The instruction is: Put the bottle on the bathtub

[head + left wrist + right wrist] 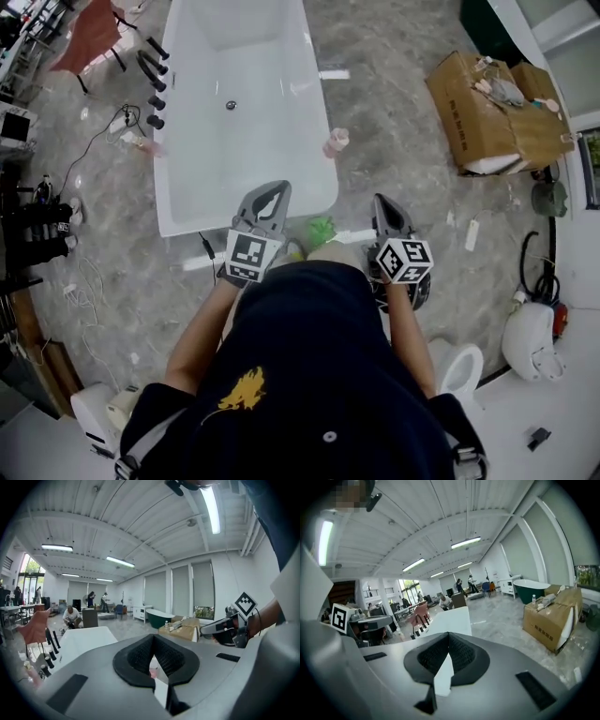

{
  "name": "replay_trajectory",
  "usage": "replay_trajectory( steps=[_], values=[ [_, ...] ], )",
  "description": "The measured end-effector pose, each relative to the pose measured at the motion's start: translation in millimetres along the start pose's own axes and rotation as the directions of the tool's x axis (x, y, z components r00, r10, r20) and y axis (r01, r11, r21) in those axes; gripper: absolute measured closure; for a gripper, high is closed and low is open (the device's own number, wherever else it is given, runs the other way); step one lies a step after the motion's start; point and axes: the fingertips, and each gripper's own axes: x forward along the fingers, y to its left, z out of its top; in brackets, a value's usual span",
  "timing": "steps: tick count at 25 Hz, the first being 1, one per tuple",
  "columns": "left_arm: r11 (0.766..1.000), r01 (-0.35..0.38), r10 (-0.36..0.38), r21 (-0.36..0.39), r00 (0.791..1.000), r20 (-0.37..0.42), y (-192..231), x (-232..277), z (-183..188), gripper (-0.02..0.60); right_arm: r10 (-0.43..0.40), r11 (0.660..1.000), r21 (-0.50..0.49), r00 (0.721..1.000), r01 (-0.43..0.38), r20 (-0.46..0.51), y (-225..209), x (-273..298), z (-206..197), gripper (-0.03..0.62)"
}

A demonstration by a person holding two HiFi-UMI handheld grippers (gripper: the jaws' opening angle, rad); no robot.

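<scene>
The grey marbled floor [394,112] fills most of the head view. On it stands a long white bathtub [187,211], empty, its near end just ahead of the person. The same tub shows ahead of both claws, left of centre in the left gripper view [79,641] and straight ahead in the right gripper view [450,618]. Well to the tub's right lies an opened cardboard box [487,117] with loose items on top.

The person, in a dark shirt [309,375], stands at the tub's near end with one claw in each hand, both held in front of the body and pointing toward the tub.

The left claw [272,192] reaches over the tub's near rim. In its own view [153,638] the two black ribbed pads meet at their tips, with nothing gripped between them. The right claw [386,204] hangs over the floor just right of the tub's near corner. Its pads [448,634] also meet at the tips and hold nothing.

The bottle [336,142], small and pale pink, stands upright against the outer edge of the tub's right side, ahead of both claws and apart from them. Whether it sits on the floor or on the rim cannot be told from above.
</scene>
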Motion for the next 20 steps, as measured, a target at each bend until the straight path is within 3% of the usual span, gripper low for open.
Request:
replay_trajectory(
  steps=[5,20],
  values=[
    [0.999,-0.034,0.034,-0.016,0.999,0.005,5.5,-6.1,3.2,0.563,-0.025,0.988,-0.151,0.998,0.016,-0.059,7.0,-9.3,-1.7,0.593],
    [0.997,-0.073,0.073,0.010,0.997,0.002,1.3,-15.2,2.5,0.563,-0.040,0.981,-0.192,0.998,0.030,-0.046,0.7,-19.3,-2.1,0.594]
  ],
)
